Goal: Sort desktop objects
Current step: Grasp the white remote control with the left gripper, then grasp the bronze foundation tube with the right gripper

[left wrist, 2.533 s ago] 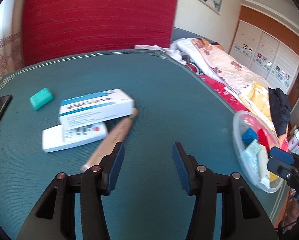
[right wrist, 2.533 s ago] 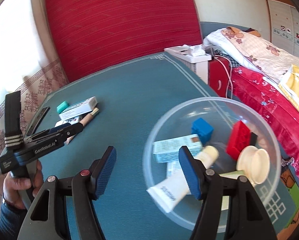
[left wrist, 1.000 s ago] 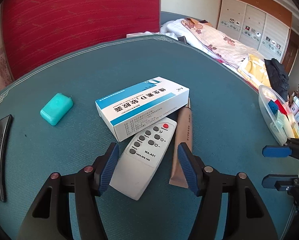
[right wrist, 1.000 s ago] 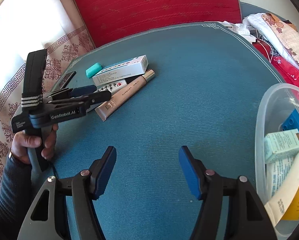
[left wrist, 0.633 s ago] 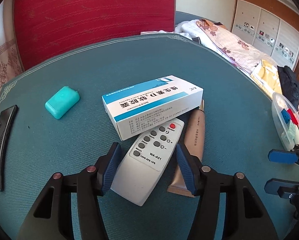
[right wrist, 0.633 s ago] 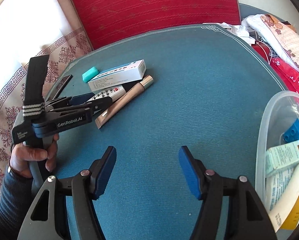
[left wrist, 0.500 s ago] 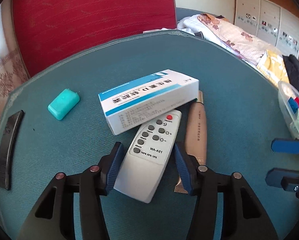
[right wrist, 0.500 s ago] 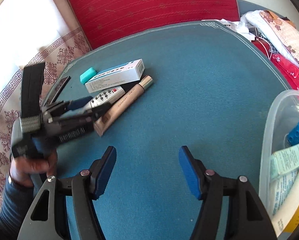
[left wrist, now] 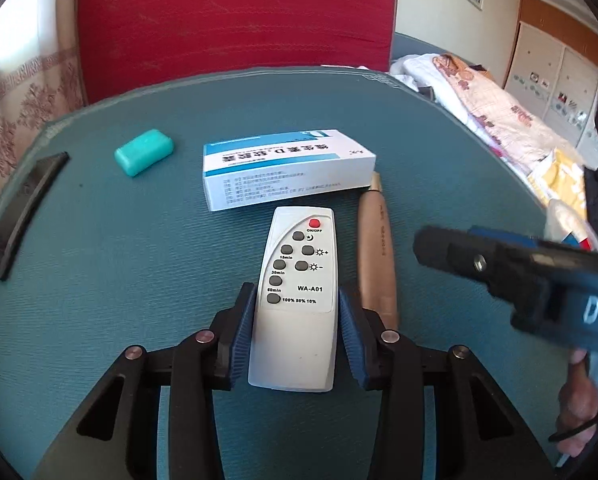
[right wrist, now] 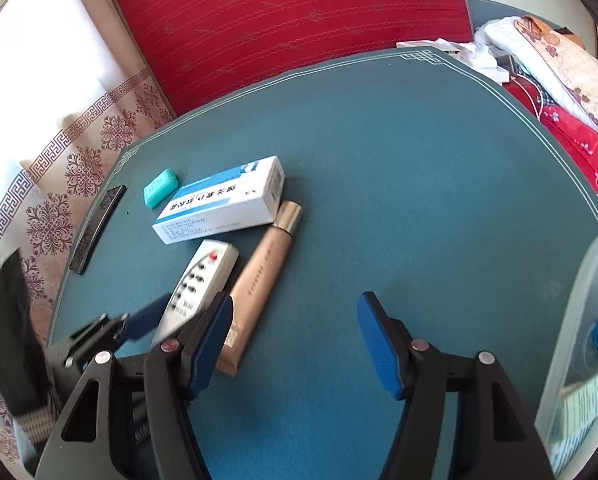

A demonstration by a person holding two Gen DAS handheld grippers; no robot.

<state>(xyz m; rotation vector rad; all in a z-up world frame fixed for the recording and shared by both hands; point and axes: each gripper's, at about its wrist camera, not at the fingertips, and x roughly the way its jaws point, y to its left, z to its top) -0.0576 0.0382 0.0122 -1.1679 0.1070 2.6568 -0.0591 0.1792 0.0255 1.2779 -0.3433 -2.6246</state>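
A white remote control [left wrist: 297, 292] lies flat on the teal table. My left gripper [left wrist: 297, 334] has its blue pads on both sides of the remote's lower half, closed against it. A beige cosmetic tube [left wrist: 377, 256] lies just right of the remote, and a white and blue medicine box [left wrist: 287, 168] lies behind it. My right gripper [right wrist: 295, 336] is open and empty above the table, right of the tube [right wrist: 259, 284]; the remote [right wrist: 199, 284] and box [right wrist: 223, 202] show there too.
A teal soap bar [left wrist: 143, 151] and a black phone [left wrist: 23, 208] lie at the table's left. A clear plastic bowl [right wrist: 579, 320] holding sorted items stands at the right edge. A red chair back [right wrist: 283, 20] stands behind the table, a bed to the right.
My left gripper moved forward over the remote and its jaws closed onto the remote's sides. The right gripper swung left toward the tube, and the bowl slid to the view's edge.
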